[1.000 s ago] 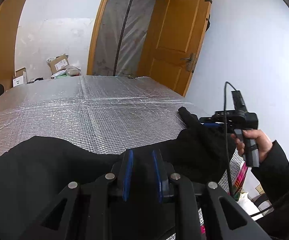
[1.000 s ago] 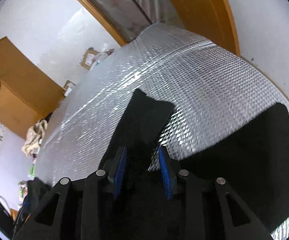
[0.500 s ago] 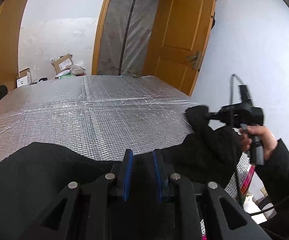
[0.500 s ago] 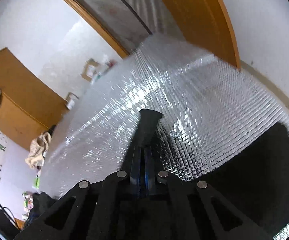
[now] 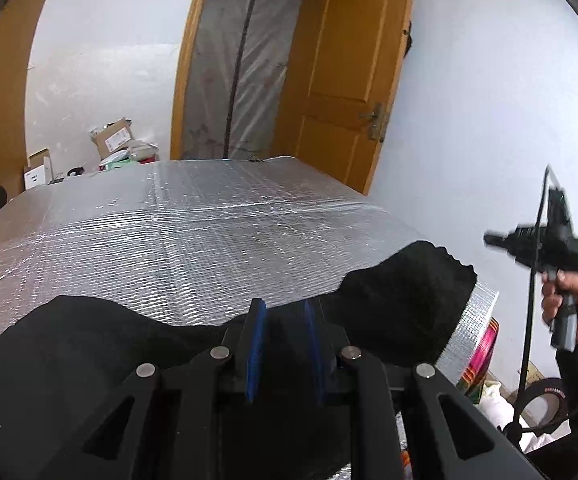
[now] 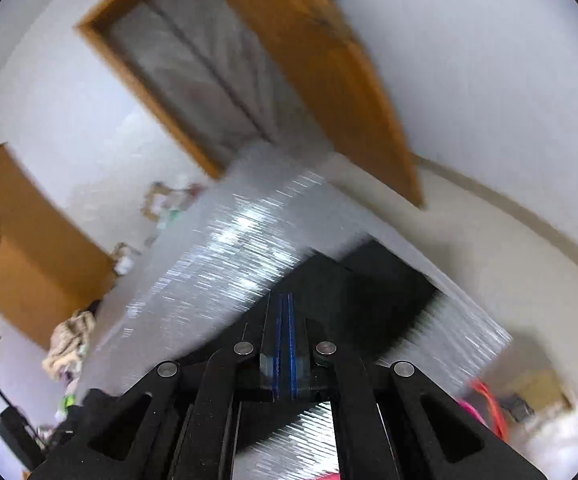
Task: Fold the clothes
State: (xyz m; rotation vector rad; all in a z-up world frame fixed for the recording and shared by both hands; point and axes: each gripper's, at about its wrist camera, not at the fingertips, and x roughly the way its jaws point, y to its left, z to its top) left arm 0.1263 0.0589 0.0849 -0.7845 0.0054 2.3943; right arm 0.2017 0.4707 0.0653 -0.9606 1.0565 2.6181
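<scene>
Landmark: the surface [image 6: 225, 264], covered in shiny silver foil, running from the middle of the view up to the doorway; the whole view is blurred.
Right gripper [image 6: 284, 300]: low in the middle, above the surface's near part, its two blue pads pressed together with nothing seen between them.
Black garment [image 6: 373, 292]: lies on the near right corner of the surface, just beyond the gripper tips.
Door [image 6: 329, 60]: wooden, open, beyond the far end of the surface.
Doorway [image 6: 193, 64]: behind the surface, closed off with grey sheeting.
Cupboard [image 6: 25, 240]: wooden, to the left of the surface.
Bundle of cloth [image 6: 69, 340]: pale, left of the surface, below the cupboard.
</scene>
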